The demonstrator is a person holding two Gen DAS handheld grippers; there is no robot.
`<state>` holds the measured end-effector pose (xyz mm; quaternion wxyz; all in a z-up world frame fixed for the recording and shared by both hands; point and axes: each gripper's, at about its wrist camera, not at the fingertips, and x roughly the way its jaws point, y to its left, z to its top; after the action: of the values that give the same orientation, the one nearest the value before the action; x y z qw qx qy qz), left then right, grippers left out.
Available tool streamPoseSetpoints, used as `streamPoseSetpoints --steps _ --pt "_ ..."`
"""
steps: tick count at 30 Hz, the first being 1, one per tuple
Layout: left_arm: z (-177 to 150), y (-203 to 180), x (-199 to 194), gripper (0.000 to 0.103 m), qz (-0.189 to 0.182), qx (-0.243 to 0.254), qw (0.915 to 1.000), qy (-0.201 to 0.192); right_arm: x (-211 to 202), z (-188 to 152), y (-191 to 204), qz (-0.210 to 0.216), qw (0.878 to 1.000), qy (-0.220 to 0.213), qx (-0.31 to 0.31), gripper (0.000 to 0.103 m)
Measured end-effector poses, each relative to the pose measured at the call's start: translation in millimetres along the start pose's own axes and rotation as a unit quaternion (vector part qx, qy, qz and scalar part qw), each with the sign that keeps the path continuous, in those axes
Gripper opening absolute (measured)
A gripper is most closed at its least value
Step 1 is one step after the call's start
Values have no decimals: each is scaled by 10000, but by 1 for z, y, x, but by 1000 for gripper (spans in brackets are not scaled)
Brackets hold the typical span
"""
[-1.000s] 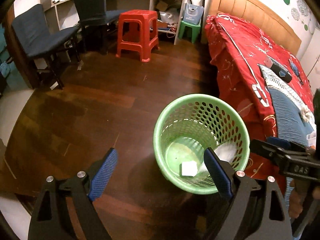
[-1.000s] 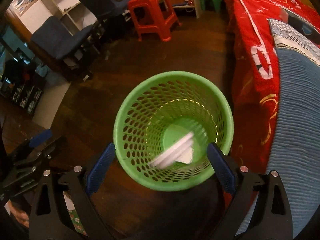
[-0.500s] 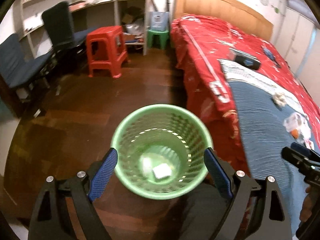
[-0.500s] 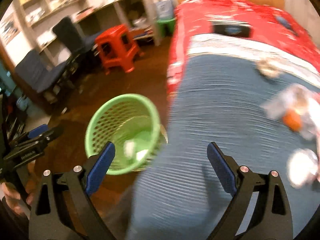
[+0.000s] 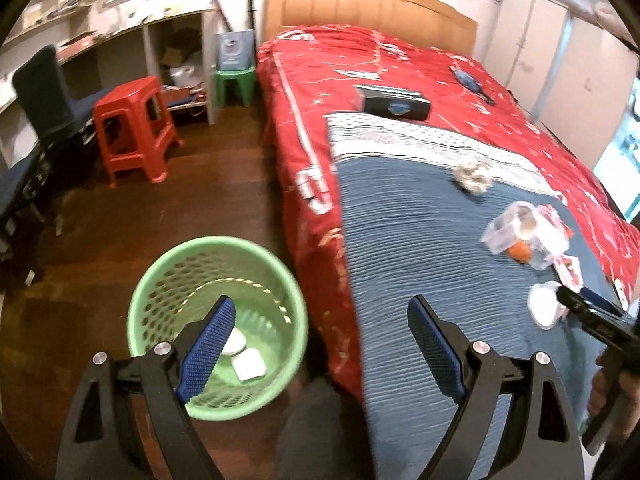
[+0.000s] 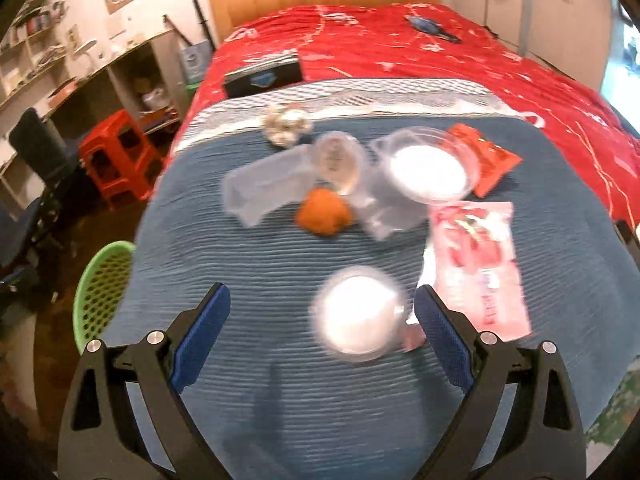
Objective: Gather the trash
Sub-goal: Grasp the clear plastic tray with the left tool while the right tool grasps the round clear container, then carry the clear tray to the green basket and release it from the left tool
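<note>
A green perforated basket (image 5: 218, 332) stands on the wood floor beside the bed, with white trash pieces (image 5: 248, 364) in its bottom; its rim also shows in the right wrist view (image 6: 102, 292). My left gripper (image 5: 316, 344) is open and empty above the basket's right side and the bed edge. My right gripper (image 6: 322, 332) is open and empty over the blue blanket (image 6: 280, 400). A white round lid (image 6: 358, 318) lies between its fingers. Beyond lie an orange lump (image 6: 324, 212), clear plastic containers (image 6: 426, 168), a crumpled paper ball (image 6: 286, 124) and pink and red wrappers (image 6: 476, 256).
The bed has a red cover (image 5: 360, 60) with a black box (image 5: 396, 106) on it. A red stool (image 5: 134, 128), a green stool (image 5: 234, 82), dark chairs (image 5: 44, 92) and shelves stand at the far left across the wood floor (image 5: 120, 220).
A white piece dropped from my right gripper into the basket. The right gripper then swung right from over the basket to over the blanket's trash. The left gripper also turned right toward the bed.
</note>
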<state>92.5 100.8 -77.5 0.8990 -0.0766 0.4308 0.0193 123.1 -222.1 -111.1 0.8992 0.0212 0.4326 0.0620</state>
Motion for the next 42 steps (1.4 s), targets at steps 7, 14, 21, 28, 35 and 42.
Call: streamPoseSetpoints --steps 7,14,21,28,35,42 --pt "18 -45 6 85 -285 388 9988 -40 24 3 -15 13 9999 137 16 88" --pt "36 -95 19 85 -490 958 9940 -178 43 2 -15 166 9993 311 -119 77" --pt "49 -152 52 85 -782 1653 9830 -152 40 -3 -16 106 9991 337 -246 63" --pt "53 -195 87 85 -798 2298 9699 -133 14 -4 -21 213 9993 105 -282 63" --pt "54 -218 121 68 -878 2498 9643 97 -9 -6 -32 441 9990 20 -77 63" --pt "52 -210 125 34 -1190 2191 9680 287 -25 -12 -31 556 9984 -37 20 63"
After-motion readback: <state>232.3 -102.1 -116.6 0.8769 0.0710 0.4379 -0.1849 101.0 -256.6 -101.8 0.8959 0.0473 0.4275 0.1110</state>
